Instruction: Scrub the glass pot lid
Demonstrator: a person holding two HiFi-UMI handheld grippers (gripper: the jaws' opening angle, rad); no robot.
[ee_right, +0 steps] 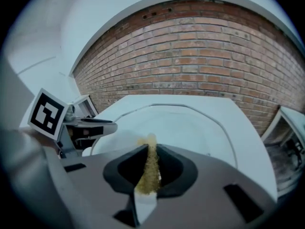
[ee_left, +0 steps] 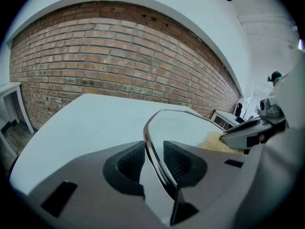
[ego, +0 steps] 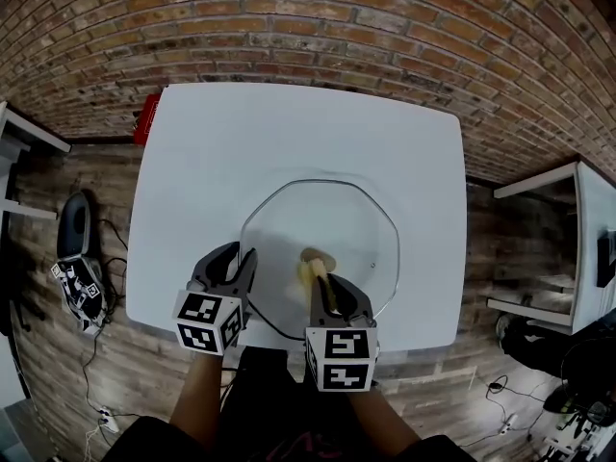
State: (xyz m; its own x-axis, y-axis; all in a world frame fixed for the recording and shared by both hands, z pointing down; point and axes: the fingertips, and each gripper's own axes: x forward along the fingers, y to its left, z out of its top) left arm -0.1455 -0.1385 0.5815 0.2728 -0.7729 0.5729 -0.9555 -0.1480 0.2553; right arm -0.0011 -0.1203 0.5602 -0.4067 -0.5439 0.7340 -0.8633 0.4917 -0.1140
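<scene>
A wide glass pot lid [ego: 356, 224] lies on the white table [ego: 289, 133], its knob [ego: 316, 257] near the middle. My left gripper [ego: 243, 256] is shut on the lid's metal rim at its near left side; in the left gripper view the rim [ee_left: 151, 144] runs between the pads of this gripper [ee_left: 153, 149]. My right gripper [ego: 327, 287] is shut on a yellow sponge [ego: 310, 275], which rests on the glass just in front of the knob. In the right gripper view the sponge [ee_right: 150, 173] stands squeezed between the jaws of that gripper [ee_right: 151, 151], over the lid [ee_right: 190, 128].
The table's near edge runs just under both grippers. A red object [ego: 147, 118] sits by the table's far left corner. A brick wall [ego: 318, 27] rises behind. Black gear [ego: 77, 224] and cables lie on the floor at the left, a white shelf [ego: 577, 219] stands at the right.
</scene>
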